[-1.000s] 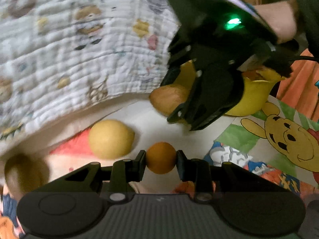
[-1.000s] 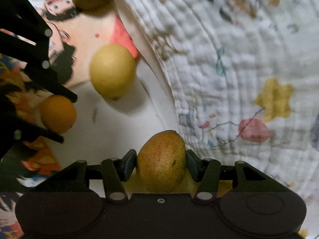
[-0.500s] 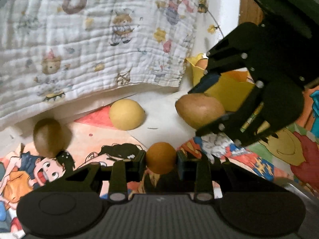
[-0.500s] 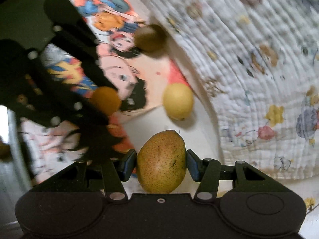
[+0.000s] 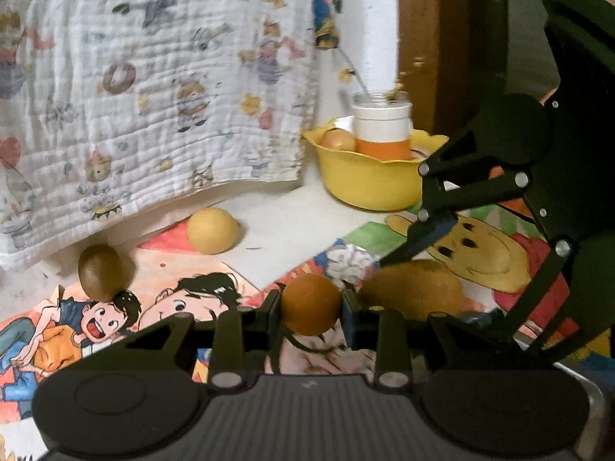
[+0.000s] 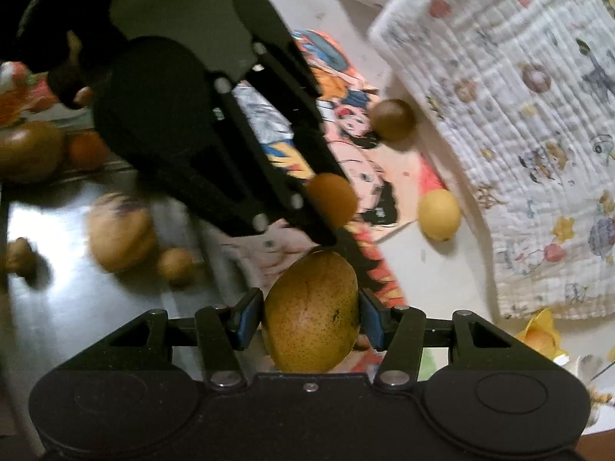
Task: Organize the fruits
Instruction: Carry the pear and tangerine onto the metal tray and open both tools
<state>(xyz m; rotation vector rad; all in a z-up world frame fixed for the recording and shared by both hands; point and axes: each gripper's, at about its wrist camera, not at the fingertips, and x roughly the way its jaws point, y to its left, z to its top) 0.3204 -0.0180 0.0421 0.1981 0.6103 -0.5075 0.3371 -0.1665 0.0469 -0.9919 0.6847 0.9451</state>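
We are gripping a small orange fruit [image 5: 310, 304] in the left hand-held gripper [image 5: 310, 307], its pads pressing on both sides of the fruit; in the right wrist view the same fruit [image 6: 333, 199] is showing at the tip of that gripper, above the cartoon-printed mat [image 6: 361, 176]; we are holding a speckled yellow-green pear [image 6: 312, 313] in the right hand-held gripper [image 6: 312, 317], clamped firmly between the blue-faced pads; in the left wrist view the pear [image 5: 413, 288] is sitting just right of the orange fruit, with the two grippers close together.

On the counter [image 5: 284, 230] a yellow lemon [image 5: 212, 230] is lying near the hanging edge of a printed quilted cloth [image 5: 153, 88]; a brown kiwi [image 5: 100, 271] is resting to its left, at the far edge of the mat; far right, a yellow bowl [image 5: 369, 184] is holding a round fruit and a white-and-orange jar [image 5: 382, 130].

In the right wrist view a shiny metal tray [image 6: 50, 288] is lying to the left of the mat; several blurred fruits are sitting on it, among them a large yellowish one [image 6: 119, 232] and a smaller one [image 6: 176, 267] beside it.
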